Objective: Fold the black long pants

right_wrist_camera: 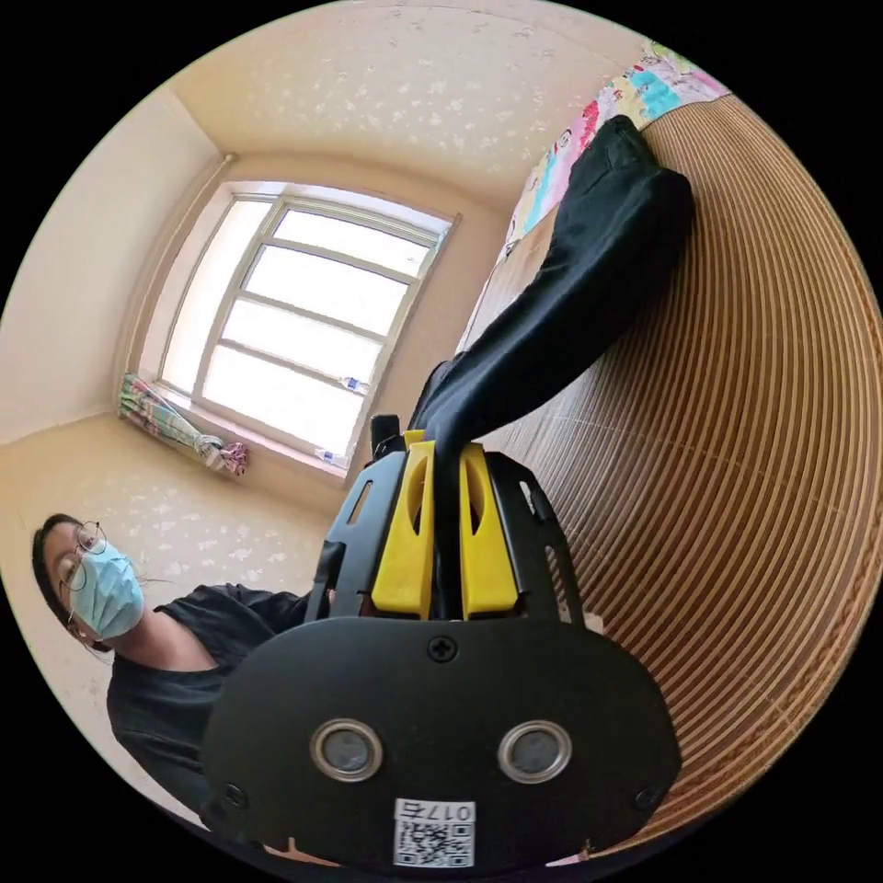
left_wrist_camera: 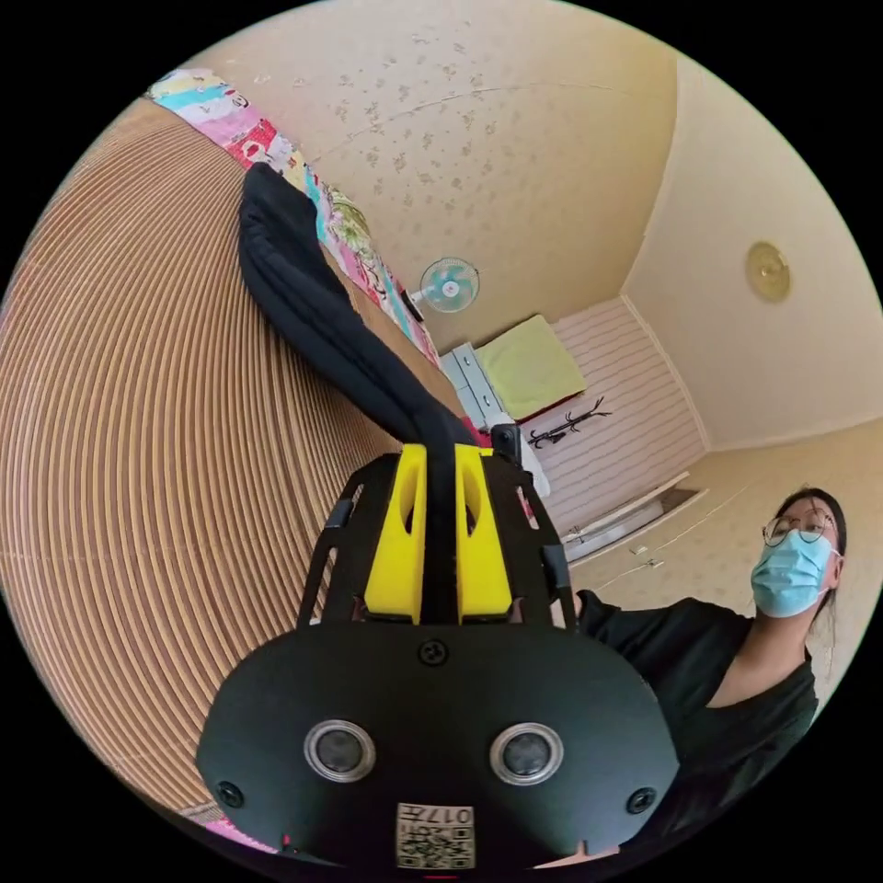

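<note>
A ribbed straw mat (left_wrist_camera: pixel 138 441) covers the bed below papered walls, a wall fan (left_wrist_camera: pixel 449 285) and a bright window (right_wrist_camera: pixel 303 322). Each gripper, left (left_wrist_camera: pixel 440 452) and right (right_wrist_camera: pixel 448 449), is clamped on the black long pants (left_wrist_camera: pixel 303 294), stretched taut from the mat. The pants' far end is bunched and hard to make out.
</note>
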`<action>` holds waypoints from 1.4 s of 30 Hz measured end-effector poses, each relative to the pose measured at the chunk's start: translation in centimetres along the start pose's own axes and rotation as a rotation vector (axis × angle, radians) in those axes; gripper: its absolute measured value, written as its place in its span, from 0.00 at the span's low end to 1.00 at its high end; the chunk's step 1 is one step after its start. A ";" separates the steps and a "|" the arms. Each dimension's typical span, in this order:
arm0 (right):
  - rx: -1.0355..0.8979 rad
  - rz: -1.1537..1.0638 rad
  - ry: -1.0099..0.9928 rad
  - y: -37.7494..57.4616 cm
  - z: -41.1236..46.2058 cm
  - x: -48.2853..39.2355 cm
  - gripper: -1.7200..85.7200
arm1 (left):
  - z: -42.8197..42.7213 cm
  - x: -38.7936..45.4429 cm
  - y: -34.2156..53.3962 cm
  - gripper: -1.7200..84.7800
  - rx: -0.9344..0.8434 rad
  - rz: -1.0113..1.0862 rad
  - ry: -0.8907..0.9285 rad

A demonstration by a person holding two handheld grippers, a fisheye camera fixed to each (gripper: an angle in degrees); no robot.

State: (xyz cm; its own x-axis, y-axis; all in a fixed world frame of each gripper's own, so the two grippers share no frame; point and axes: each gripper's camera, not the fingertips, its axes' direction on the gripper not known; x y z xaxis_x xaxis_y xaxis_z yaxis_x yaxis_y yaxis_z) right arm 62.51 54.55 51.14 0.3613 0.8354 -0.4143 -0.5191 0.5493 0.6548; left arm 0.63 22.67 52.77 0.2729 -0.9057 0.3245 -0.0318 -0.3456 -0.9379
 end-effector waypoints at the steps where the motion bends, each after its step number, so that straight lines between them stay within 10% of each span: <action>1: 0.006 -0.063 -0.008 1.5 -0.6 -2.7 0.04 | -0.5 3.2 0.7 0.08 -0.008 0.070 0.008; 14: 0.187 -0.779 0.042 16.4 -7.1 -40.0 0.03 | -7.1 43.9 10.4 0.08 0.213 0.814 0.034; 22: 0.258 -0.905 0.098 17.3 -8.0 -55.5 0.03 | -7.5 55.3 9.1 0.08 0.310 0.857 0.148; 34: 0.283 -0.334 0.393 -4.5 -3.9 -36.8 0.03 | 6.7 37.3 -14.2 0.08 0.042 0.282 -0.145; 42: 0.235 -0.214 0.391 -1.2 1.0 -23.5 0.03 | 12.7 27.6 -5.3 0.08 0.013 0.369 -0.281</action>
State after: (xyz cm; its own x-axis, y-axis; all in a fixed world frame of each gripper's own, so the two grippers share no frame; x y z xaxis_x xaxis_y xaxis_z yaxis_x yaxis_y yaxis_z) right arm 55.38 34.22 60.71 0.0998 0.6748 -0.7312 -0.2607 0.7270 0.6352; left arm 20.58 2.63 65.13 0.4960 -0.8650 -0.0759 -0.1645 -0.0077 -0.9863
